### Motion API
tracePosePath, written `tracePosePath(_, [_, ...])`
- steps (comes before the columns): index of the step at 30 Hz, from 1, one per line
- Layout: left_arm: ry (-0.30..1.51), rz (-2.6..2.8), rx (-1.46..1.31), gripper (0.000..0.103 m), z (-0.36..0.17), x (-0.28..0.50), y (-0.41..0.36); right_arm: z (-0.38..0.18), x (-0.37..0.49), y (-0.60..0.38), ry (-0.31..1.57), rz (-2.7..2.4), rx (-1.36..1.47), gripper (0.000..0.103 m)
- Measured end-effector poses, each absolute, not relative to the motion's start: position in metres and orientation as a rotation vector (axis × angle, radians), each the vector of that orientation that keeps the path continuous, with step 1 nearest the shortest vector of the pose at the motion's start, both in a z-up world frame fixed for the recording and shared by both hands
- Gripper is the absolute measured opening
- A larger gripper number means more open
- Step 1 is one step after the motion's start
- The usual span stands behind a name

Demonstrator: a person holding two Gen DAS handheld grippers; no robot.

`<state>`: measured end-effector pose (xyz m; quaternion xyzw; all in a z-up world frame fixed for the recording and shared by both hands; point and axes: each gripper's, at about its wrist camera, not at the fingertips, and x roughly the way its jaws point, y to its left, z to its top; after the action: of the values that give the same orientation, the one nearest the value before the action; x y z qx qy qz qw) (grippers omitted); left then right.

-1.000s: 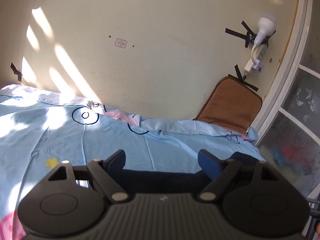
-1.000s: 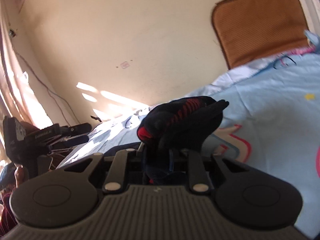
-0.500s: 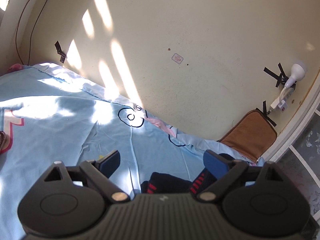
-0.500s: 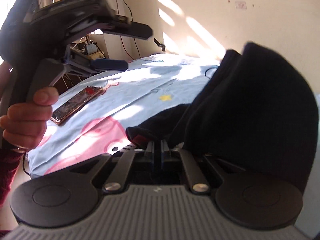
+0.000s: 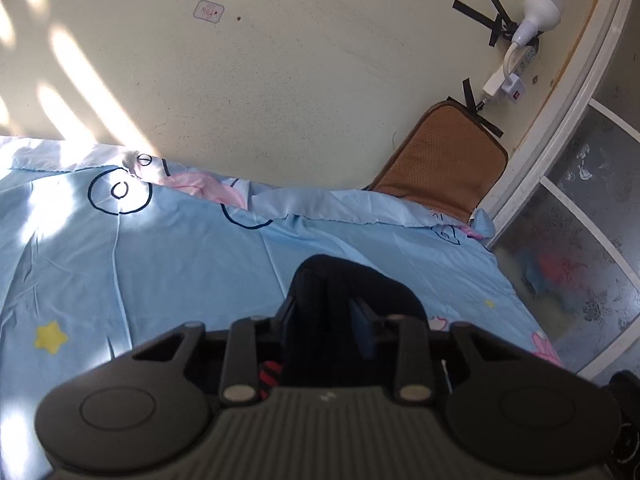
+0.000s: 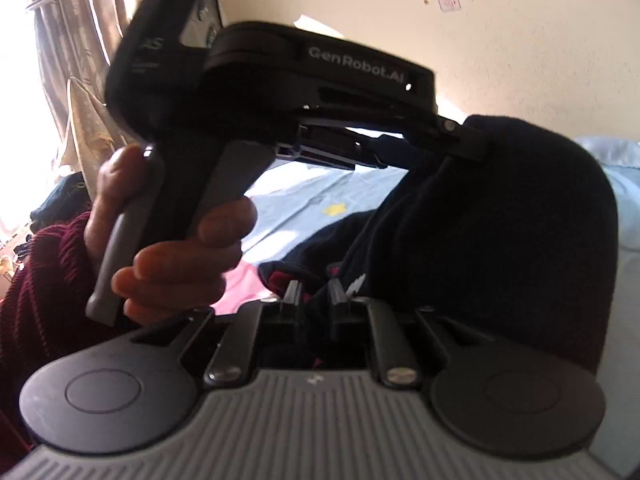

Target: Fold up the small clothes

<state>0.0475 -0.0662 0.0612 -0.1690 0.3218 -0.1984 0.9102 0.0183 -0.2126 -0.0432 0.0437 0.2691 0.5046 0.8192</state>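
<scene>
Dark garment pinched by both grippers above the bed, fold not yet laid down.

The left gripper [image 5: 326,320] is seen closed on the dark garment [image 5: 352,292], which bulges up between its fingers. The right gripper [image 6: 314,294] is likewise clamped on a red-trimmed edge of the same cloth, its bulk hanging to the right. The light blue bedsheet [image 5: 160,248] lies below. A brown cushion [image 5: 440,160] is propped against the wall. Judged mid-fold: cloth gathered, flattening and placing remain.
</scene>
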Motion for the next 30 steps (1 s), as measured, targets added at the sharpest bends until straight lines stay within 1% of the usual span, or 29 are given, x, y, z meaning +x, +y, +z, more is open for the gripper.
tracePosePath(1, [0.649, -0.409, -0.361, 0.007, 0.068, 0.042, -0.059, -0.036, 0.011, -0.224, 0.531, 1.104, 0.117, 0.041])
tracePosePath(2, [0.632, -0.38, -0.362, 0.007, 0.073, 0.037, -0.052, -0.029, 0.004, -0.236, 0.482, 1.123, 0.138, 0.045])
tracePosePath(3, [0.614, -0.354, -0.358, 0.007, 0.079, 0.032, -0.044, -0.022, -0.001, -0.248, 0.431, 1.126, 0.155, 0.048])
tracePosePath(5, [0.618, -0.356, -0.413, 0.007, 0.08, 0.028, -0.028, -0.012, -0.005, -0.272, 0.341, 1.101, 0.201, 0.048])
tracePosePath(7, [0.635, -0.345, -0.42, 0.008, 0.076, 0.028, -0.024, -0.01, 0.002, -0.292, 0.288, 1.023, 0.267, 0.048])
tracePosePath(8, [0.642, -0.351, -0.412, 0.008, 0.074, 0.029, -0.027, -0.013, 0.013, -0.297, 0.289, 0.953, 0.303, 0.048])
tracePosePath(9, [0.651, -0.348, -0.402, 0.012, 0.073, 0.03, -0.032, -0.019, 0.025, -0.301, 0.317, 0.891, 0.339, 0.048])
tracePosePath(11, [0.668, -0.341, -0.387, 0.046, 0.072, 0.031, -0.041, -0.039, 0.053, -0.298, 0.451, 0.827, 0.392, 0.047])
tracePosePath(12, [0.657, -0.348, -0.386, 0.082, 0.072, 0.03, -0.045, -0.049, 0.061, -0.293, 0.504, 0.828, 0.398, 0.047])
tracePosePath(13, [0.631, -0.353, -0.383, 0.102, 0.073, 0.028, -0.047, -0.056, 0.062, -0.288, 0.498, 0.835, 0.402, 0.047])
tracePosePath(15, [0.594, -0.364, -0.366, 0.103, 0.075, 0.024, -0.053, -0.053, 0.059, -0.282, 0.508, 0.854, 0.401, 0.047])
tracePosePath(18, [0.635, -0.379, -0.331, 0.103, 0.069, 0.028, -0.066, -0.049, 0.058, -0.277, 0.497, 0.854, 0.331, 0.047])
tracePosePath(21, [0.69, -0.352, -0.294, 0.103, 0.053, 0.033, -0.075, -0.055, 0.062, -0.293, 0.509, 0.885, 0.41, 0.046])
tracePosePath(22, [0.704, -0.353, -0.305, 0.103, 0.047, 0.034, -0.075, -0.058, 0.066, -0.299, 0.517, 0.893, 0.459, 0.041])
tracePosePath(23, [0.719, -0.352, -0.319, 0.102, 0.042, 0.035, -0.075, -0.063, 0.071, -0.304, 0.528, 0.901, 0.519, 0.039])
tracePosePath(24, [0.743, -0.365, -0.331, 0.096, 0.037, 0.038, -0.075, -0.068, 0.074, -0.311, 0.538, 0.91, 0.577, 0.036])
tracePosePath(25, [0.762, -0.377, -0.341, 0.085, 0.032, 0.039, -0.076, -0.072, 0.077, -0.317, 0.549, 0.921, 0.634, 0.035])
tracePosePath(26, [0.764, -0.395, -0.357, 0.081, 0.029, 0.039, -0.076, -0.076, 0.079, -0.324, 0.56, 0.931, 0.696, 0.035])
tracePosePath(27, [0.754, -0.419, -0.372, 0.065, 0.03, 0.037, -0.075, -0.079, 0.081, -0.328, 0.565, 0.934, 0.738, 0.035])
tracePosePath(28, [0.75, -0.44, -0.382, 0.054, 0.032, 0.036, -0.075, -0.083, 0.082, -0.334, 0.57, 0.935, 0.803, 0.035])
tracePosePath(29, [0.746, -0.444, -0.386, 0.05, 0.034, 0.034, -0.075, -0.085, 0.083, -0.338, 0.578, 0.931, 0.849, 0.035])
tracePosePath(30, [0.744, -0.442, -0.386, 0.043, 0.037, 0.033, -0.076, -0.085, 0.083, -0.339, 0.585, 0.923, 0.875, 0.033])
